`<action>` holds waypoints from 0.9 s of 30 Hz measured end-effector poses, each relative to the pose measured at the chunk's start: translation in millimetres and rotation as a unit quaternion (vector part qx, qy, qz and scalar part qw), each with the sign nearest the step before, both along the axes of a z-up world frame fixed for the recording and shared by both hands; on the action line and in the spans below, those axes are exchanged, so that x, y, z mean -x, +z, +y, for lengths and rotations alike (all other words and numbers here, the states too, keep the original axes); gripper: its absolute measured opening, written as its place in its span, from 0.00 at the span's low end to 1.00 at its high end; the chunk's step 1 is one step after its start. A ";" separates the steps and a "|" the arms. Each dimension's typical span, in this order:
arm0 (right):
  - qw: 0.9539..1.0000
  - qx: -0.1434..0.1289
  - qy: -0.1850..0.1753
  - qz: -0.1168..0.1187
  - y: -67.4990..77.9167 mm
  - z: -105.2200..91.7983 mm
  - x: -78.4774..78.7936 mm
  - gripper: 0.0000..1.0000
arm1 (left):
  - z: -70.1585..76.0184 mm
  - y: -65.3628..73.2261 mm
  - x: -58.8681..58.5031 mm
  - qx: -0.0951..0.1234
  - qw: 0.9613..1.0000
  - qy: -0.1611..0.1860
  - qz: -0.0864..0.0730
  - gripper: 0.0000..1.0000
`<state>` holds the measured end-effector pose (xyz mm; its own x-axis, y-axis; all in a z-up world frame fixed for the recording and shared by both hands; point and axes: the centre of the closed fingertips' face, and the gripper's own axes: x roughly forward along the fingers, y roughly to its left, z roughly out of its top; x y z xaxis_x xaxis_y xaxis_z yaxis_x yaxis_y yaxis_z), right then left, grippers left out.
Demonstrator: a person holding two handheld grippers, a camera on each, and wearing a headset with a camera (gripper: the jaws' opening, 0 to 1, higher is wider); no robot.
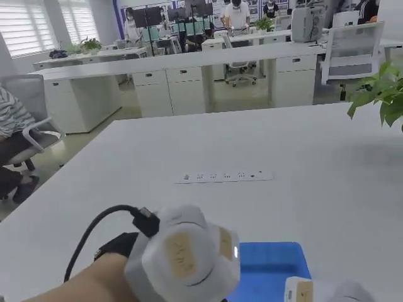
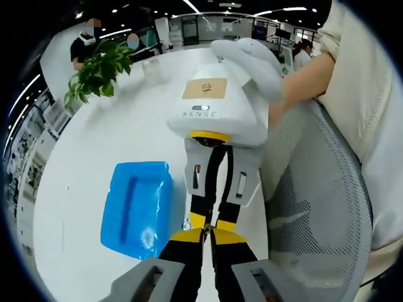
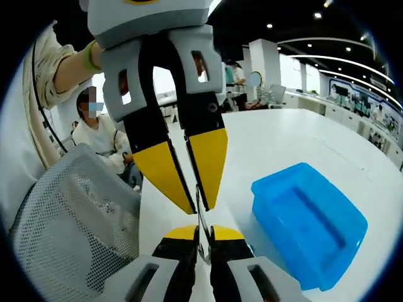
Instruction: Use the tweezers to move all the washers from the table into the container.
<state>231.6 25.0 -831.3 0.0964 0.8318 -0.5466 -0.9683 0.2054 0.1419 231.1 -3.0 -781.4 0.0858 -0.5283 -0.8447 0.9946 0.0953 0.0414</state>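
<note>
My two grippers meet tip to tip over the near edge of the white table (image 1: pixel 315 145). In the right gripper view, my right gripper (image 3: pixel 199 235) is shut on thin metal tweezers (image 3: pixel 199 217). They run up between the yellow tips of my left gripper (image 3: pixel 200 206), which closes on them from above. The left gripper view shows my left gripper (image 2: pixel 209 234) shut against the right gripper (image 2: pixel 212 224). A blue container (image 2: pixel 135 207) lies open beside them, also the blue container (image 3: pixel 308 220) and the blue container (image 1: pixel 271 264). The white housing of the left gripper (image 1: pixel 189 258) hides the tips in the head view.
A white power strip (image 1: pixel 223 177) lies mid-table. A leafy plant (image 1: pixel 381 94) stands at the right edge. A grey mesh chair (image 2: pixel 315 207) sits close behind the grippers. Desks, chairs and people fill the room beyond.
</note>
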 end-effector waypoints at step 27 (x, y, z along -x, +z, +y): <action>0.983 -0.093 -0.089 0.135 29.5 -22.3 -16.3 0.02 | 46.5 25.5 22.8 0.305 0.871 0.374 -0.097 0.90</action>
